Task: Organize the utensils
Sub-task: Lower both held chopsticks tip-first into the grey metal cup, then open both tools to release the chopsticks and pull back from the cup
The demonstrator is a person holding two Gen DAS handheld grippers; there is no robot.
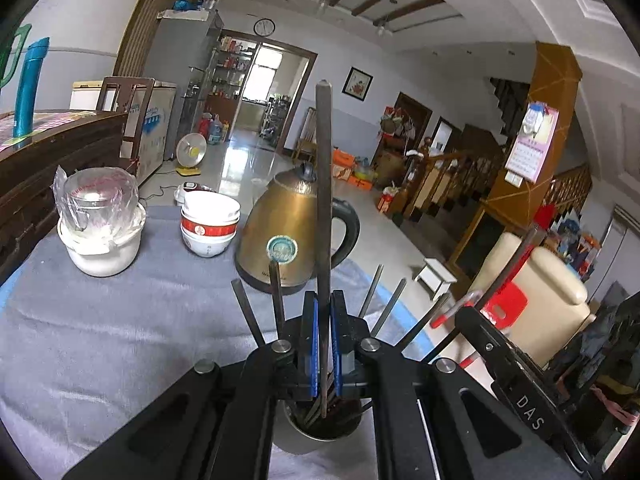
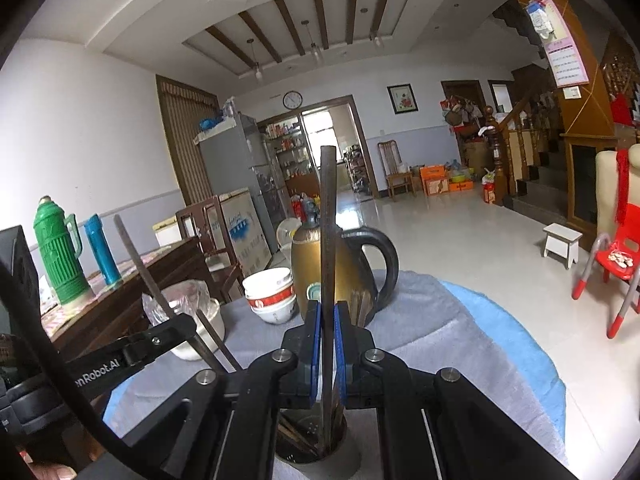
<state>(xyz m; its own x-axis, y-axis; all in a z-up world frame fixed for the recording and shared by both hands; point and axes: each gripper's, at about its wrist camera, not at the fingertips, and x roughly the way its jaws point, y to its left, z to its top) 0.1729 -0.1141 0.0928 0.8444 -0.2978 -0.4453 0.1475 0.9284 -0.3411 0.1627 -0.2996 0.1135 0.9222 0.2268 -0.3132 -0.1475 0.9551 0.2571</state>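
- Grey cloth [image 1: 100, 332] covers the table; it carries all task items.
- Nearest: metal holder [image 1: 320, 432] stands directly below the left gripper [image 1: 324, 344]. Several chopsticks already stand in it, fanned outward.
- Left gripper: blue pads clamped on one chopstick [image 1: 323, 184], held upright, lower end inside the holder mouth.
- Right gripper [image 2: 325, 350]: pads clamped on a second chopstick [image 2: 328, 220], also upright, its tip apparently entering the holder [image 2: 312, 444].
- Judgement: task is well advanced; most chopsticks are stowed. Both held ones remain to be released into the holder.
- No loose chopsticks show on the cloth in either view; areas behind the grippers are hidden.
- Beyond: kettle [image 1: 288, 224], stacked bowls [image 1: 210, 224], white pot [image 1: 102, 240].
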